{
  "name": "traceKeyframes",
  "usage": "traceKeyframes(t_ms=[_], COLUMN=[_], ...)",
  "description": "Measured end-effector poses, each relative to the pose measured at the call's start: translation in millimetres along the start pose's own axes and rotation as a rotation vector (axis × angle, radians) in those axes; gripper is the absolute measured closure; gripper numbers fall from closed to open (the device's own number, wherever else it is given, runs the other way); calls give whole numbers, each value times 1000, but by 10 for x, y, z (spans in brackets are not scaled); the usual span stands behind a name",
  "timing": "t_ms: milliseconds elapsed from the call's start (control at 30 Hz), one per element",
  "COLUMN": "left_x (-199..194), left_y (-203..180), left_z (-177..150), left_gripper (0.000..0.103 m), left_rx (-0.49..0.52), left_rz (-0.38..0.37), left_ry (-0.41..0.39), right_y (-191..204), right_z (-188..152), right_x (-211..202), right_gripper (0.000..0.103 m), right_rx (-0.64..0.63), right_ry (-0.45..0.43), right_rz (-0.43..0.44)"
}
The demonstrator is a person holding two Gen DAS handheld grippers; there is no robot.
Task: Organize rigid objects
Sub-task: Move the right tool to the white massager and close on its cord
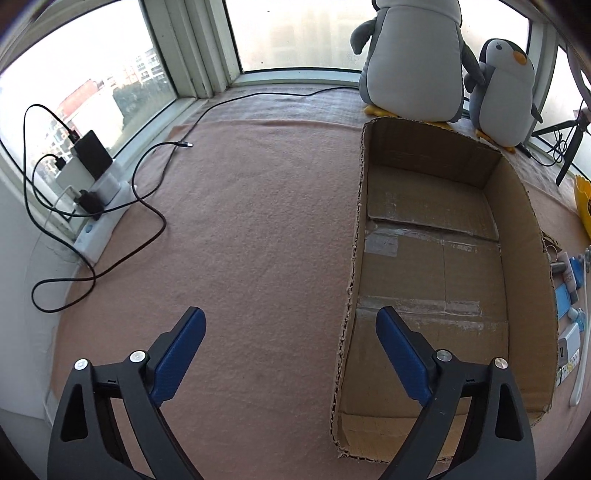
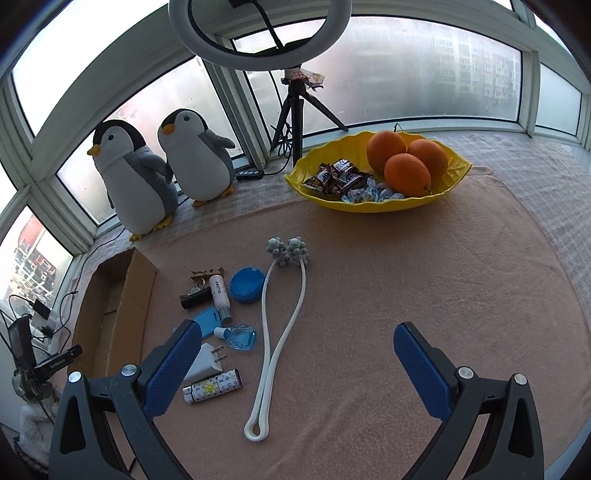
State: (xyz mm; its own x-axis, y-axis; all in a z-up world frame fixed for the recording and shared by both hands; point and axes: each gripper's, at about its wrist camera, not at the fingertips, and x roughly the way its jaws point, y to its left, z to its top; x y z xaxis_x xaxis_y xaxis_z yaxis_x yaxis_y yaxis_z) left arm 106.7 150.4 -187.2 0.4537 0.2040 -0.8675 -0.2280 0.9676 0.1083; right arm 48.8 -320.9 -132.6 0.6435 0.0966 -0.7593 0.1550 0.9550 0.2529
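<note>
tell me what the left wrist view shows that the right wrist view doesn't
Only the left wrist view shows the bare floor of the cardboard box, the loose black cable end, and the left tool, open.

Only the right wrist view shows the yellow bowl with oranges, the ring light, the blue round case, the white massager, and the right tool, open.

Both show the two plush penguins, the box and the pink cloth.

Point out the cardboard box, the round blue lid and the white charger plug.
cardboard box (image 1: 436, 280): left wrist view, on its bare inner floor.
round blue lid (image 2: 246, 285): right wrist view, centre of its top face.
white charger plug (image 2: 207, 360): right wrist view, on its white body.
</note>
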Motion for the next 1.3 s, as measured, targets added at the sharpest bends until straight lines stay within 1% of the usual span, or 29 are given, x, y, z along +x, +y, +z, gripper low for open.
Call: traceKeyframes(t_ms=[67, 133, 200, 233, 300, 367, 400, 433, 500, 533, 567, 600, 767, 833, 867, 900, 1167, 1300], left_x=[26, 55, 75, 87, 113, 140, 154, 167, 207, 222, 239, 257, 275, 270, 270, 270, 273, 276], left_y=[-16, -36, -64, -77, -96, -105, -108, -113, -118, -121, -123, -119, -120, -131, -133, -135, -143, -135], left_z=[0, 3, 5, 6, 7, 7, 7, 8, 6, -1, -5, -11, -28, -22, -20, -18, -7, -7], left_gripper=[15, 17, 20, 21, 23, 24, 25, 27, 31, 32, 35, 38, 40, 42, 42, 42, 42, 42], left_rx=[7, 13, 23, 27, 31, 31, 31, 33, 36, 37, 37, 37, 35, 38, 40, 41, 45, 43], left_rz=[-1, -2, -2, -4, -7, -6, -7, -8, -7, -8, -7, -10, -15, -19, -18, -16, -18, -23], left_ry=[6, 11, 16, 20, 27, 33, 37, 41, 51, 55, 60, 66, 68, 69, 68, 67, 66, 64], right_y=[-76, -122, -150, -159, -176, -194, -205, -210, -210, -208, -199, -193, -185, -195, -202, -211, -123, -39], right_z=[28, 41, 63, 73, 96, 107, 110, 116, 117, 114, 116, 120, 133, 132, 132, 131, 169, 187], right_x=[159, 308, 453, 525, 667, 813, 883, 949, 1069, 1119, 1166, 1206, 1331, 1375, 1398, 1419, 1474, 1498], right_gripper=[1, 6, 21, 24, 37, 42, 46, 49, 58, 60, 64, 66, 68, 71, 73, 76, 81, 90], right_rx=[21, 34, 43, 50, 69, 94, 106, 116, 132, 136, 136, 135, 132, 136, 141, 146, 118, 65], right_ry=[35, 63, 101, 121, 161, 201, 220, 240, 275, 290, 302, 310, 330, 341, 347, 351, 355, 343], right_rz=[10, 28, 46, 62, 85, 114, 122, 125, 142, 153, 157, 158, 159, 154, 155, 151, 129, 72])
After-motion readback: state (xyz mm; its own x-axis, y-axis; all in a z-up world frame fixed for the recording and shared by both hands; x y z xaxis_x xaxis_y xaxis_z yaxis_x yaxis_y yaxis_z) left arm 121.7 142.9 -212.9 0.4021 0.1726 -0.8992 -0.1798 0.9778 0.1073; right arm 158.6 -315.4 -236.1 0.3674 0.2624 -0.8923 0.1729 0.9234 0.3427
